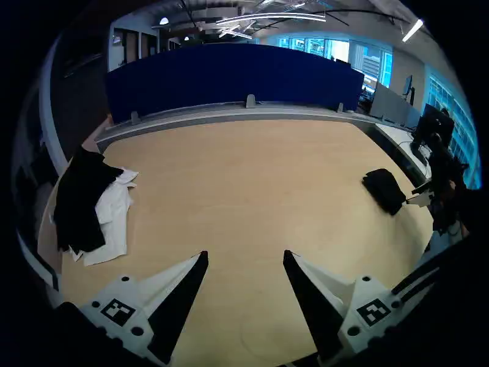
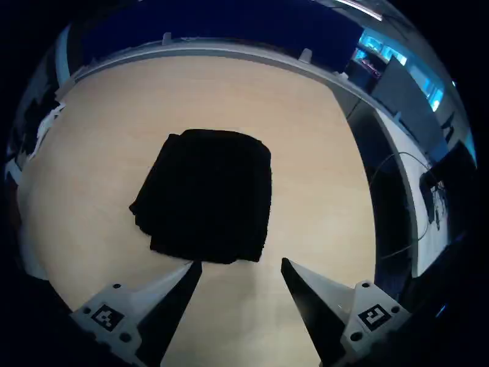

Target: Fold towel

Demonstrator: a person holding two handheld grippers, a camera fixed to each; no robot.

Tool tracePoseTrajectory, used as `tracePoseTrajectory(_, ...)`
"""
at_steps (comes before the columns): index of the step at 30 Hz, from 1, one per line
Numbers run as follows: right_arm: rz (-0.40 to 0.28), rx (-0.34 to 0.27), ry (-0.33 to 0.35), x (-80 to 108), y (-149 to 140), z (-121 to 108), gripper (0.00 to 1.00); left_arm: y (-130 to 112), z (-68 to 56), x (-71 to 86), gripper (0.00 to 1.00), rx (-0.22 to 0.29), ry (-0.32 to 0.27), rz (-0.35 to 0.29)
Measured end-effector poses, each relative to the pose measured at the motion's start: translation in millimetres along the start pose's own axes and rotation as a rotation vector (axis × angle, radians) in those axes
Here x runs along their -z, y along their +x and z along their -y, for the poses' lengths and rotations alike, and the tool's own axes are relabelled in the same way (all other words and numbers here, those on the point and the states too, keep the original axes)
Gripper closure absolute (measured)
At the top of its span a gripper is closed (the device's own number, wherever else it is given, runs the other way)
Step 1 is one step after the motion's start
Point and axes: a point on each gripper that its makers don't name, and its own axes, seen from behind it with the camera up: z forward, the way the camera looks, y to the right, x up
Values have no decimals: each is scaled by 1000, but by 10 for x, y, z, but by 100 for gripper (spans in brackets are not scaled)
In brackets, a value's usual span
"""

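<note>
With jaws released and empty, the right hand-held gripper [image 2: 238,269] sits just short of the folded black towel [image 2: 208,196] at its 12 o'clock on the tabletop [image 2: 305,122], the left hand-held gripper [image 1: 244,260] likewise released and well apart, so a forward nudge could snag the near edge and rumple the folds.

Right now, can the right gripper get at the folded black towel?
Probably yes. The right gripper is open, and the folded black towel lies just beyond its fingertips on the table, with nothing between them.
</note>
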Motion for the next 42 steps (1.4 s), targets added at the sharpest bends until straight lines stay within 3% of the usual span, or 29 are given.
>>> tracePoseTrajectory(8,-142,-67,-36,178,308,64,0,58,55,14,9,2,1,-20)
tracePoseTrajectory(15,-357,-111,-79,463,776,90,0,144,107,8,9,5,0,-45)
tracePoseTrajectory(23,-554,-146,-128,814,1204,119,0,239,153,-12,9,8,-1,-70)
tracePoseTrajectory(32,-645,-158,-146,1067,1501,256,0,443,262,-41,9,21,16,-132)
tracePoseTrajectory(42,-765,-162,-142,1421,1938,547,0,946,561,-28,9,70,75,-302)
